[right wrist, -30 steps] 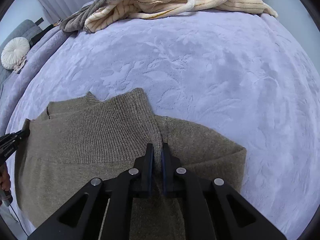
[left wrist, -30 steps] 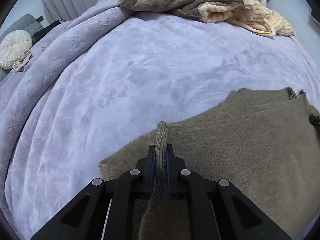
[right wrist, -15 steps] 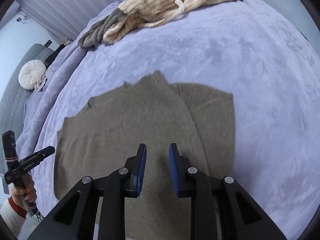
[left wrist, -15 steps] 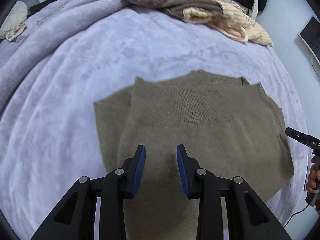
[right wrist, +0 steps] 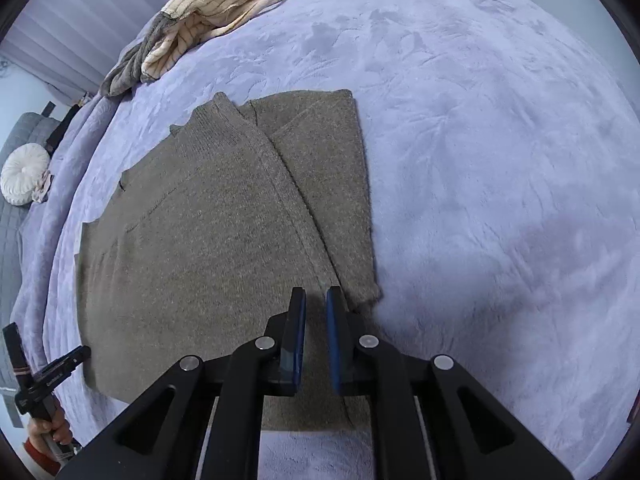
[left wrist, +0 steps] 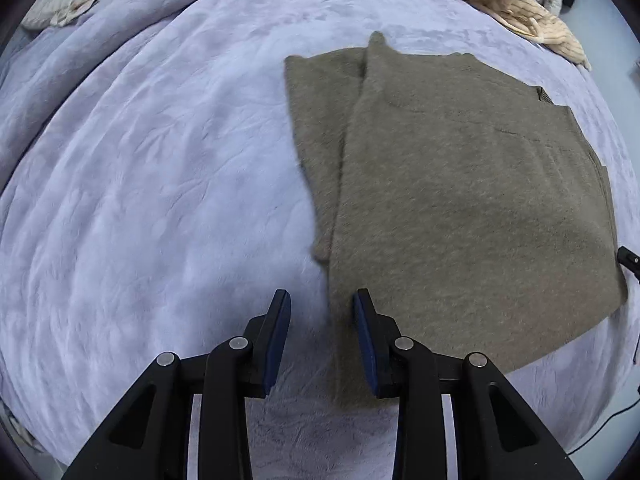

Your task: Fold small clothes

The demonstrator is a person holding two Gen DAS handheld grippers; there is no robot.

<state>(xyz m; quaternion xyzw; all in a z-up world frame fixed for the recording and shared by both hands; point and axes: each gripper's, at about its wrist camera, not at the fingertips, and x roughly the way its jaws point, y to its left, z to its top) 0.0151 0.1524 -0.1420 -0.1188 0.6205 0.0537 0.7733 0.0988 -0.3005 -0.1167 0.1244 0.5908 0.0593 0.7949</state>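
Observation:
An olive-brown knit sweater lies flat on the lavender bedspread, with one side folded over the body along a long straight edge. It also shows in the right wrist view. My left gripper is open and empty, hovering over the sweater's near left edge. My right gripper is open with a narrow gap and empty, above the sweater's near edge by the fold line. The other hand-held gripper shows at the lower left of the right wrist view.
A heap of cream striped and grey clothes lies at the far side of the bed; it also shows in the left wrist view. A round white cushion rests on a grey sofa to the left.
Both grippers let go of the sweater, opened and pulled back and up. The sweater now lies flat with its side folded over.

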